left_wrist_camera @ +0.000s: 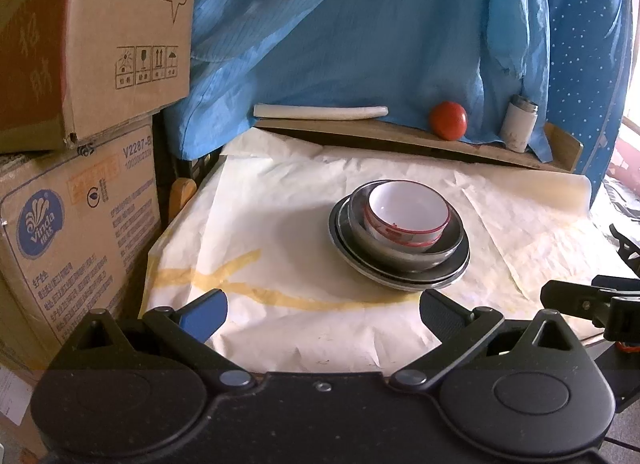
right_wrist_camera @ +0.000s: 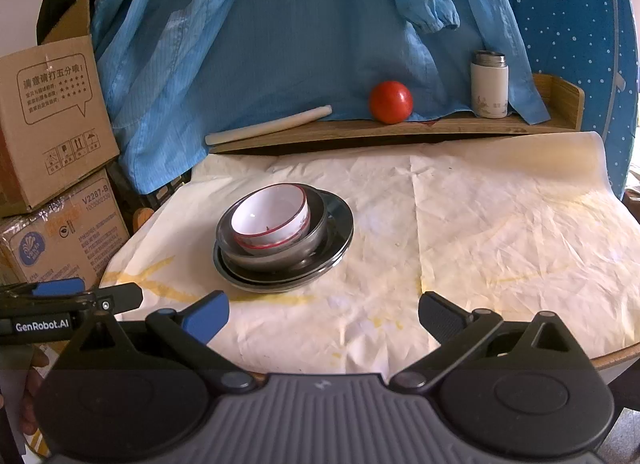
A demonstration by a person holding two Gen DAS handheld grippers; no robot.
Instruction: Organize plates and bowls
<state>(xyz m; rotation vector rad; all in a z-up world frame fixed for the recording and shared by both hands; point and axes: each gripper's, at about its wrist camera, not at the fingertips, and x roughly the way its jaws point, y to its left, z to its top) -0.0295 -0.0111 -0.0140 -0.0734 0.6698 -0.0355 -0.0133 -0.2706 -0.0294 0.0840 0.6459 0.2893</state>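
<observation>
Daylight spills in from the right, washing the crinkled cream paper table cover (right_wrist_camera: 500,224) bright. Fisheye bending curves the stacked brown cardboard boxes (left_wrist_camera: 80,104); corners go black.

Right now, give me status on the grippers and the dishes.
Left gripper and right gripper open, empty. White bowl nested in metal bowl on metal plate. Nothing in the way.

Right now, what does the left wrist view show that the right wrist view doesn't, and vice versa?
Only the left wrist view: the right gripper edging in from the right, seen side-on, its opening unreadable.

Only the right wrist view: the left gripper with GenRobot.AI lettering at the left edge, and the bare wooden table rim.

Both: each view's own gripper open and empty, the white red-trimmed bowl nested in a steel bowl on stacked steel plates, the red ball, white flask, rolled white paper and cardboard boxes.
</observation>
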